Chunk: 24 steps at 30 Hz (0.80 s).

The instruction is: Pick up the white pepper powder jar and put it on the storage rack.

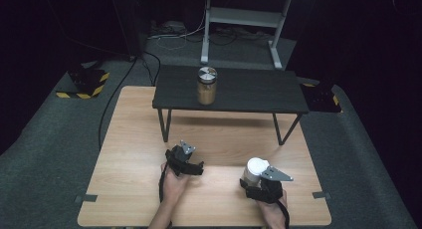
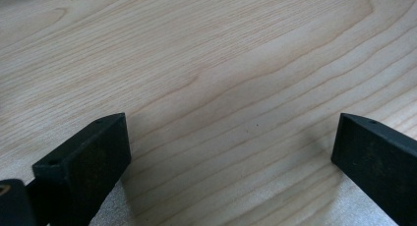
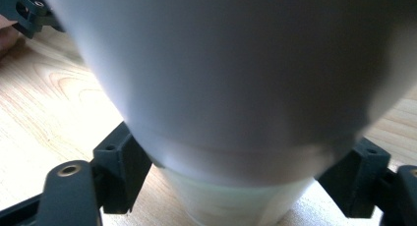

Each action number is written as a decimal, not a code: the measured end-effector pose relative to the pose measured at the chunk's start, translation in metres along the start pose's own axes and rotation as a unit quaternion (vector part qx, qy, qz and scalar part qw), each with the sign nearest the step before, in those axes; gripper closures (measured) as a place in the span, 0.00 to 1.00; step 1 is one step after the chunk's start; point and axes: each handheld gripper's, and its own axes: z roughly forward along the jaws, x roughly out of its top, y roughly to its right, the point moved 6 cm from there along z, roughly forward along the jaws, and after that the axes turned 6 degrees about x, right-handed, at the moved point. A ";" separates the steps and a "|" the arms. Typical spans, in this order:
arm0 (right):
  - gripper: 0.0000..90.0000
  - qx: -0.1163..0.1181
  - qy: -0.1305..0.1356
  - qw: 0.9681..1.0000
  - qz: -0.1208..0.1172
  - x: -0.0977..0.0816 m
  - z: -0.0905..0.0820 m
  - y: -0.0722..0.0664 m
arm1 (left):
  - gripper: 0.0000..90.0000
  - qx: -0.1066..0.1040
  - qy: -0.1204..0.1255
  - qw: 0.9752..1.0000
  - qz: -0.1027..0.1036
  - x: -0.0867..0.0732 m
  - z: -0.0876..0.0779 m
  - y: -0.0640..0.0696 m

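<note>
The right tongs sit at the near right of the wooden worktop, held in a hand that comes in from the near edge. Between their jaws stands a jar with a white lid, upright on the worktop. In the right gripper view the jar rises between the two black jaws, its white lid looming large and blurred close to the camera, its pale glass body below. The jaws stand narrowed, one against each side of the jar just under the lid, and they seem to press on it; the contact itself is partly hidden by the lid's rim.

The left tongs rest at the near middle-left of the worktop, well apart from the jar, held in the other hand. In the left gripper view the left tongs stand wide open, with only bare wood grain of the worktop between the jaws, and nothing in their hold.

On the far side of the worktop stands a low black shelf on thin legs. A second jar stands upright on it, left of its middle, with a metal lid and brown contents. It is well apart from both tongs.

Around the worktop lies grey carpet, and a pale desk frame stands in the dark at the far end, with cables on the floor beside it.
</note>
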 end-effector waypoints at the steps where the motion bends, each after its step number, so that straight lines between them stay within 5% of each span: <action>1: 0.27 0.000 0.001 1.000 -0.001 0.000 0.000 0.000 | 0.01 0.000 0.000 1.000 0.000 0.000 0.000 0.000; 24: 0.33 -0.009 0.002 1.000 -0.006 0.001 -0.001 -0.002 | 0.01 0.000 0.000 1.000 0.000 0.000 0.000 0.000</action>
